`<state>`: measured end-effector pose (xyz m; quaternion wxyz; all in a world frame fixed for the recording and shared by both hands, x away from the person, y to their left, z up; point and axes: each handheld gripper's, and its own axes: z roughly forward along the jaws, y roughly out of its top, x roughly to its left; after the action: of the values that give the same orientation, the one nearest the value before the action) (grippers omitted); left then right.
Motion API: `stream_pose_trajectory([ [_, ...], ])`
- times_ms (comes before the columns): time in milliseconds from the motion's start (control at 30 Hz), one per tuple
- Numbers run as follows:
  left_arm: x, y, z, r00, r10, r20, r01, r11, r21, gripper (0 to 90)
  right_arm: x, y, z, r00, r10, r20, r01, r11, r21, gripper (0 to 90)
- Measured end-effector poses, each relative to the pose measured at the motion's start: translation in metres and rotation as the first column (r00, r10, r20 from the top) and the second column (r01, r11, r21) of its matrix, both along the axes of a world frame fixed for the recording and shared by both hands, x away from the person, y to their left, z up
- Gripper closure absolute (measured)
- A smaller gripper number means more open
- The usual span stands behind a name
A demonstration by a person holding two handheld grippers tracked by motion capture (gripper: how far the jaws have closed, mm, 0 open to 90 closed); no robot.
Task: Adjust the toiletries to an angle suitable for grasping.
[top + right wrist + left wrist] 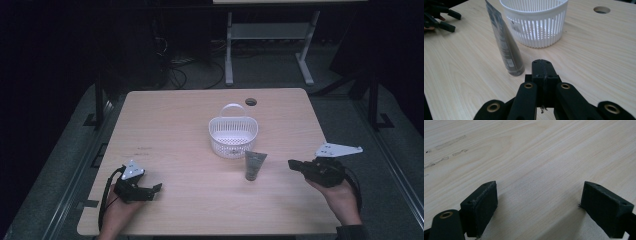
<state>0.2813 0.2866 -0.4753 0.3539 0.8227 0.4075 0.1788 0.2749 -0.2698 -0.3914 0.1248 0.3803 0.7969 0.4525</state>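
While a grey squeeze tube (254, 165) stands cap-down near the table's (170, 130) right front quarter, just in front of the white slotted basket (233, 135), the right gripper (543, 67) points at it from the right edge, jaws pressed together on nothing. The tube looks light and soft-walled, likely smooth enough to slip and easy to tip; the firmer band near its cap, or the flat crimped top, seems the safer hold. Near the front left corner, the left gripper (536, 202) rests low over bare wood, jaws spread wide and holding nothing.
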Motion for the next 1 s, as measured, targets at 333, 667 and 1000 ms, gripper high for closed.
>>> stream_pose_trajectory([
  [333, 0.0, 0.0, 0.0, 1.0, 0.0, 0.0, 0.0, 1.0, 0.0, 13.2, 0.003, 0.011, 0.01, 0.9992, 0.037, 0.013, -0.037, 0.9993, 0.004, 89.8],
  [667, 0.0, 0.0, 0.0, 1.0, 0.0, 0.0, 0.0, 1.0, 0.0, 13.2, 0.005, 0.025, 0.022, 0.9971, 0.071, 0.028, -0.072, 0.9973, 0.014, 89.7],
  [1000, 0.0, 0.0, 0.0, 1.0, 0.002, 0.001, -0.002, 1.0, -0.003, 13.2, 0.009, 0.039, 0.028, 0.9933, 0.109, 0.039, -0.11, 0.9939, 0.014, 89.8],
])
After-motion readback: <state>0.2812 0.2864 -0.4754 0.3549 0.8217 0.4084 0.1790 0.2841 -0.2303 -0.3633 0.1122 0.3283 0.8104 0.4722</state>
